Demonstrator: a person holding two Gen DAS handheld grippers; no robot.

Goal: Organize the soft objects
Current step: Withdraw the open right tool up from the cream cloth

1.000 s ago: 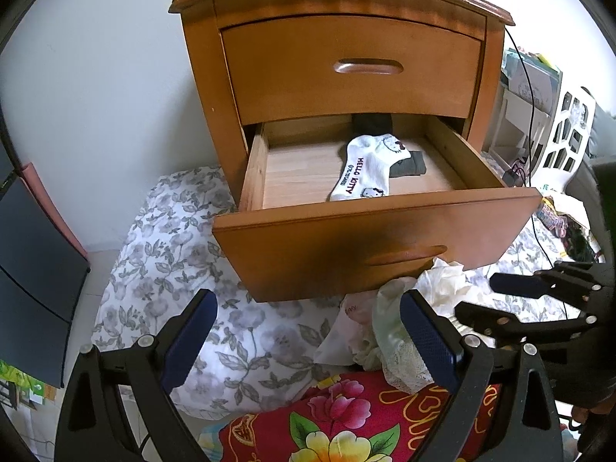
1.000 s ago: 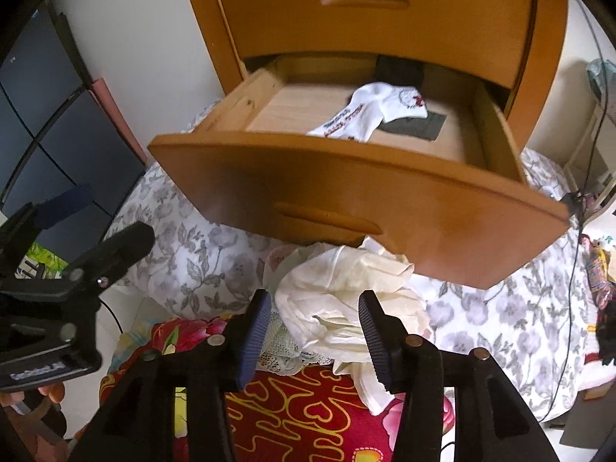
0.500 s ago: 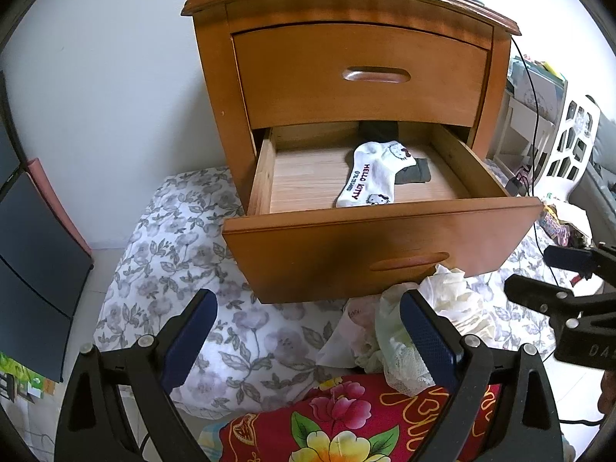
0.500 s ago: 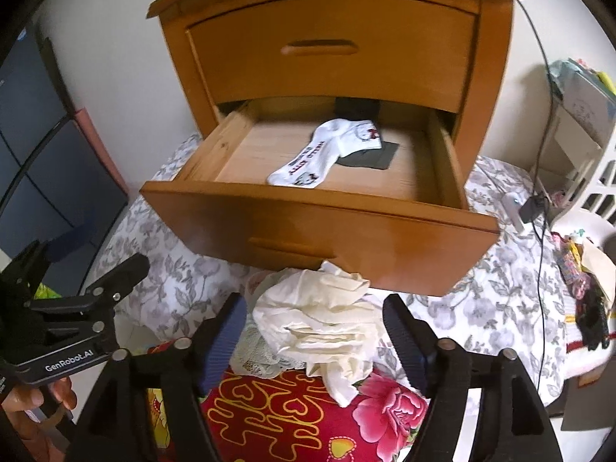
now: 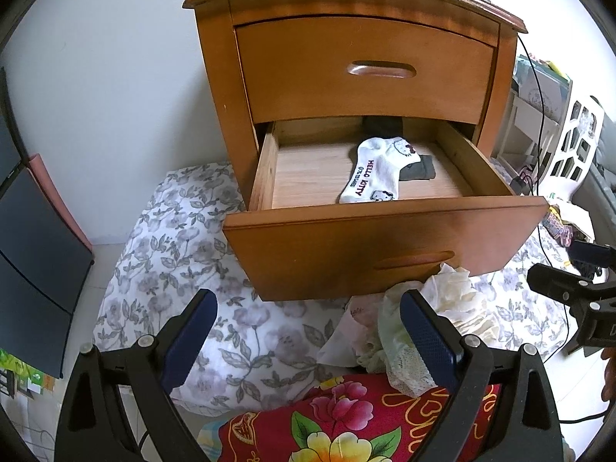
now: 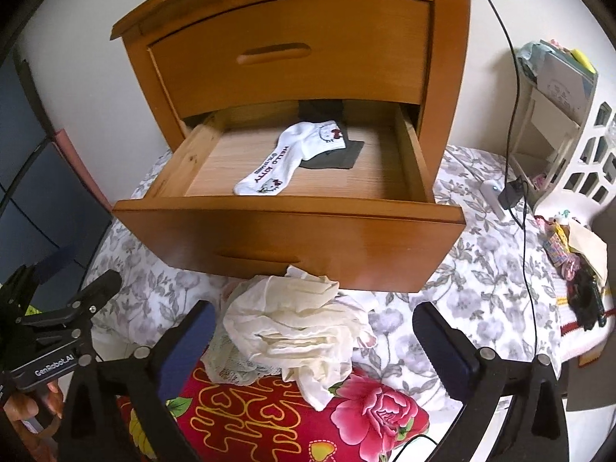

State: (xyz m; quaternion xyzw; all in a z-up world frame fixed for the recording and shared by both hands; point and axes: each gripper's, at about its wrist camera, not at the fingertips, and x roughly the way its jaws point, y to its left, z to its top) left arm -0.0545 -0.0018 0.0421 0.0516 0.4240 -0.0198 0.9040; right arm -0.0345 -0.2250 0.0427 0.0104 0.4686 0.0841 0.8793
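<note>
The right gripper [image 6: 312, 350] is seen spread wide, its jaws having just been opening, with the crumpled cream cloth [image 6: 292, 331] lying loose between them on the floral bedding [image 6: 481, 281], below the open lower drawer [image 6: 288, 231] of the wooden nightstand [image 6: 292, 50]. The left gripper [image 5: 308, 331] is likewise held wide and empty. A white Hello Kitty sock [image 5: 375, 169] lies inside the drawer, partly over a dark sock [image 5: 417, 167].

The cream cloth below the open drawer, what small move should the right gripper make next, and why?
Probably lower the right gripper onto the cream cloth and close. Its jaws have just been opening and stand wide with nothing pressed between them, the cloth lies loose ahead of them, and the lower drawer is open with room beside the white sock.
</note>
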